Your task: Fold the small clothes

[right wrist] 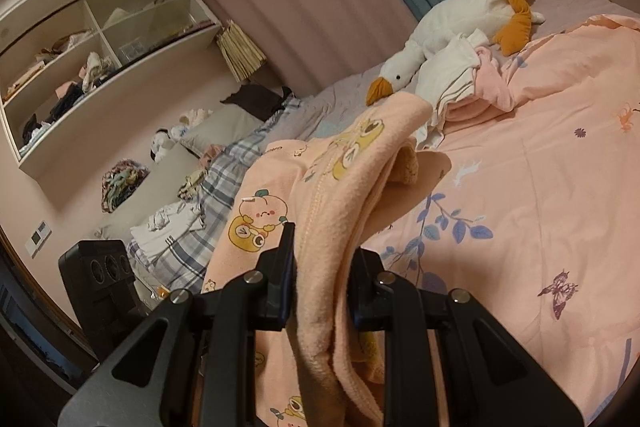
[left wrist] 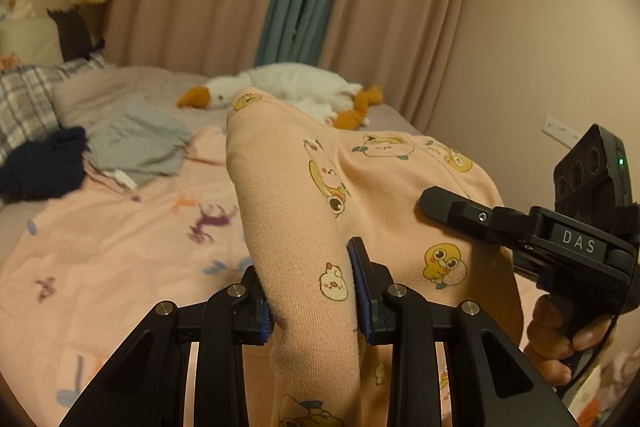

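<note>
One bed (left wrist: pixel 100 247), two tongs (left wrist: pixel 312 291) gripping one garment (left wrist: pixel 288 195)

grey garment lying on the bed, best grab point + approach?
Grip the near edge of the grey garment, by its white tag end, coming from above and the near side: it lies flat and crumpled, that edge is free, and a dark navy item crowds its left.

Your left gripper (left wrist: pixel 312 301) is matte black, with angular arms that have triangular cut-outs, round silver screws at the joints and blue pads (left wrist: pixel 362 291) on the inside of the fingers. Your right gripper (right wrist: pixel 322 279) has the same black frame and silver screws. From the left wrist you see its side, with white letters "DAS", a small green light and a black handle in your hand (left wrist: pixel 560 343).
</note>
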Tool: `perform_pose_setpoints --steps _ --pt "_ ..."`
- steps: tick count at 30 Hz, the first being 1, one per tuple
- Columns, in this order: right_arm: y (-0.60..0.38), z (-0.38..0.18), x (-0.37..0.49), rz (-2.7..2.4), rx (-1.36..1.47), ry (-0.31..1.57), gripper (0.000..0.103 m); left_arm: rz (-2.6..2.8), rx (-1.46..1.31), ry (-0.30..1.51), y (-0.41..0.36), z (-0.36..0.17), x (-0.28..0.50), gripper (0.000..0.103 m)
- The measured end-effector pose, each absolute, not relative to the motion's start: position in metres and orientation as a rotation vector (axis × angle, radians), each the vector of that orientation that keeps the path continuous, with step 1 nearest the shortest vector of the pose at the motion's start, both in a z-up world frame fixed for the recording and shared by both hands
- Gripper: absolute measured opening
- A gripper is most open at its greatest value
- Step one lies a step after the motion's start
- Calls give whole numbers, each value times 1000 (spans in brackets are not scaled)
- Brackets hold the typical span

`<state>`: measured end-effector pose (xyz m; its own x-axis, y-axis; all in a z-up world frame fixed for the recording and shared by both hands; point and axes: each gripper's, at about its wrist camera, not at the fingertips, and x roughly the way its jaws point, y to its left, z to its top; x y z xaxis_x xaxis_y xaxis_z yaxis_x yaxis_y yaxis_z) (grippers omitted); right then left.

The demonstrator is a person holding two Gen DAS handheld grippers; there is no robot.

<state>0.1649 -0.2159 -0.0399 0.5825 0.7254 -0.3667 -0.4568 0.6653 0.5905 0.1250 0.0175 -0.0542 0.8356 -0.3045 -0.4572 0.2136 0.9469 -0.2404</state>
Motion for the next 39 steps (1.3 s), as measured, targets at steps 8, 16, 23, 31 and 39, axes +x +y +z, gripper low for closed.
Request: perform_pose_setpoints --steps 8,16,23,31,39 --pt "-180 -44 185 772 414 650 22 -198 -201 532 38 -62 139 31" --pt "-181 -66 201 763 434 702 22 -194 -200 601 34 -76 150 31" --pt "-182 -69 199 755 423 708 22 -184 -180 618 29 -76 147 31" --pt "-186 -80 205 739 439 735 23 -177 -171 661 27 -84 156 31" --pt "-185 -91 211 699 422 765 23 -194 -187 701 27 -99 168 31"
